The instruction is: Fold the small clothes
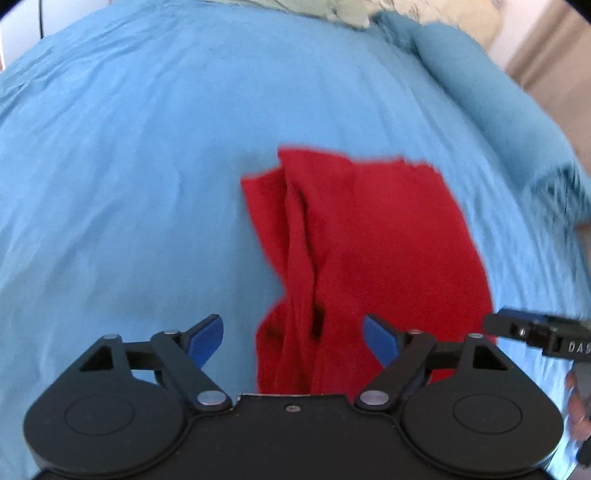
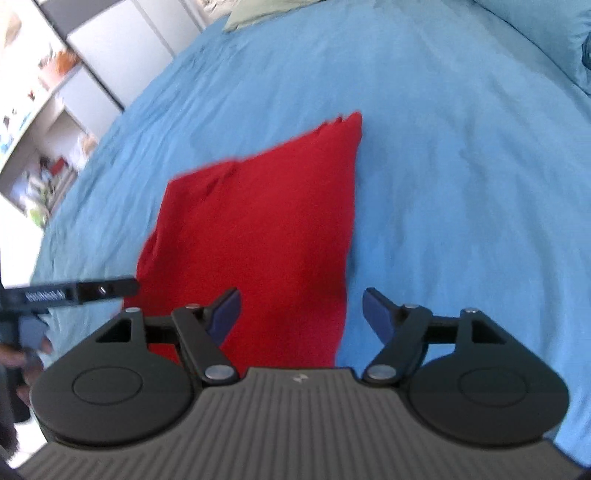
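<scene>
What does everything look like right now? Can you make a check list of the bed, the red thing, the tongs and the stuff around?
Surface: blue bedsheet, wrinkled, covering the whole bed.
Job's things: one red garment lying folded on the sheet, with a bunched ridge along its left side in the left wrist view.
Clutter: blue pillow at the far right of the bed; pale green cloth at the far edge.
Grippers: left tongs open, nothing between the fingers; right tongs open, nothing gripped. Both sit over the garment's near edge.
Cables: nothing seen.
Surroundings: white shelves with small blurred items beside the bed.
</scene>
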